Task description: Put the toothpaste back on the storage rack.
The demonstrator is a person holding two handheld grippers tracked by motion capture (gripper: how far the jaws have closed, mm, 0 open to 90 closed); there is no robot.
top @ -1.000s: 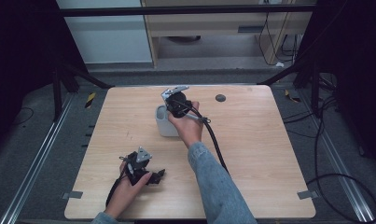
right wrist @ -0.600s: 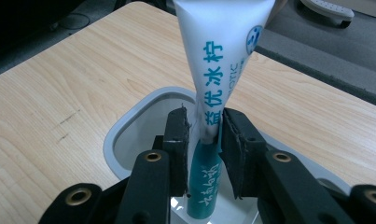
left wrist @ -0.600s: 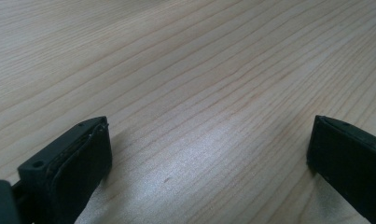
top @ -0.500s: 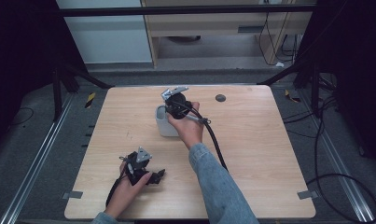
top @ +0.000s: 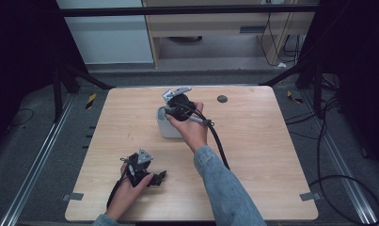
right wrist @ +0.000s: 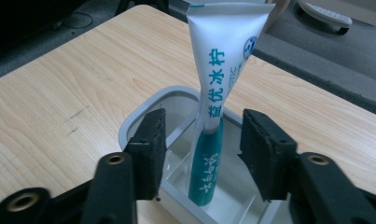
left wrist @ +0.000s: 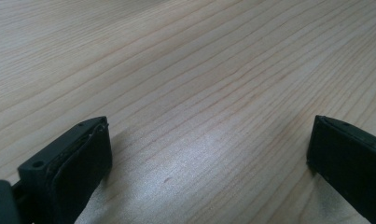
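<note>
A white and teal toothpaste tube [right wrist: 212,116] stands upright, cap end down, in a grey rectangular holder [right wrist: 143,116]. My right gripper [right wrist: 202,135] is open, with one jaw on each side of the tube and a small gap to it on both sides. In the high view the right gripper [top: 177,101] hangs over the holder [top: 164,128] at the table's back middle. My left gripper [top: 147,175] rests near the front left of the table. It is open [left wrist: 209,154] over bare wood with nothing between its jaws.
A small dark round disc [top: 222,99] lies on the wooden table [top: 272,155] to the right of the holder. The right gripper's black cable [top: 218,141] runs back along the forearm. Dark frame legs and floor cables surround the table.
</note>
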